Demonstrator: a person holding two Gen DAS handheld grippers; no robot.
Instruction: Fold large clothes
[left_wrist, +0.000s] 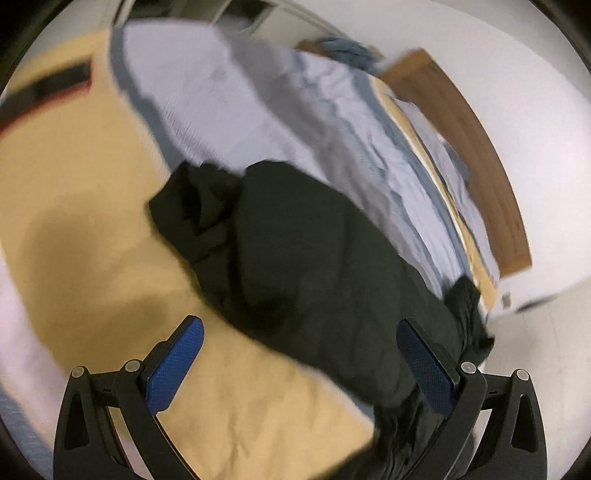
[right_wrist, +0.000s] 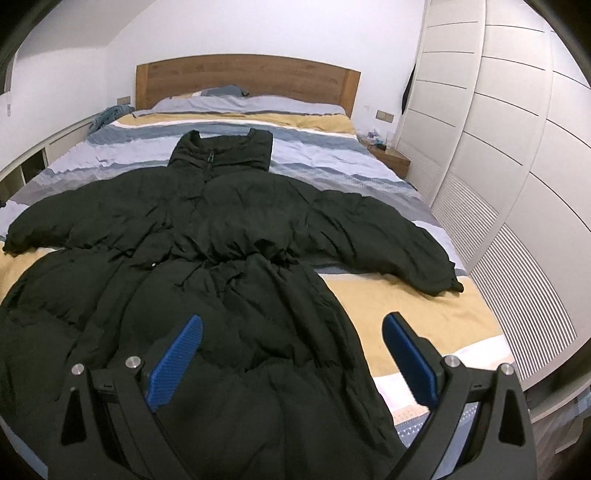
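Lying spread across the bed (right_wrist: 424, 317), front side up, is a large black puffer coat (right_wrist: 221, 236), its collar (right_wrist: 221, 151) pointing toward the wooden headboard (right_wrist: 243, 79) and both sleeves stretched out to the sides, the coat's zipper running down the middle to a gathered waist. In the right wrist view the right gripper (right_wrist: 291, 354) hangs over the coat's lower hem with its jaws spread wide and nothing between them; its blue pads (right_wrist: 177, 363) sit over the black fabric on one side and over the yellow band of the striped duvet on the other. Whether either pad touches the cloth cannot be told. The left wrist view is tilted and blurred: the left gripper (left_wrist: 301, 363) also has its jaws wide apart and empty, hovering near one sleeve (left_wrist: 303, 258) of the coat, whose bunched cuff (left_wrist: 195, 210) rests on the yellow part of the cover. The duvet (right_wrist: 317, 162) shows bands of pale blue, grey-blue and yellow. A white wardrobe (right_wrist: 498, 147) with slatted lower panels stands along one side of the bed, and a small wooden nightstand (right_wrist: 391, 157) sits between it and the headboard. A blue-grey cloth (right_wrist: 110, 114) lies bunched at the far edge of the bed, near the headboard
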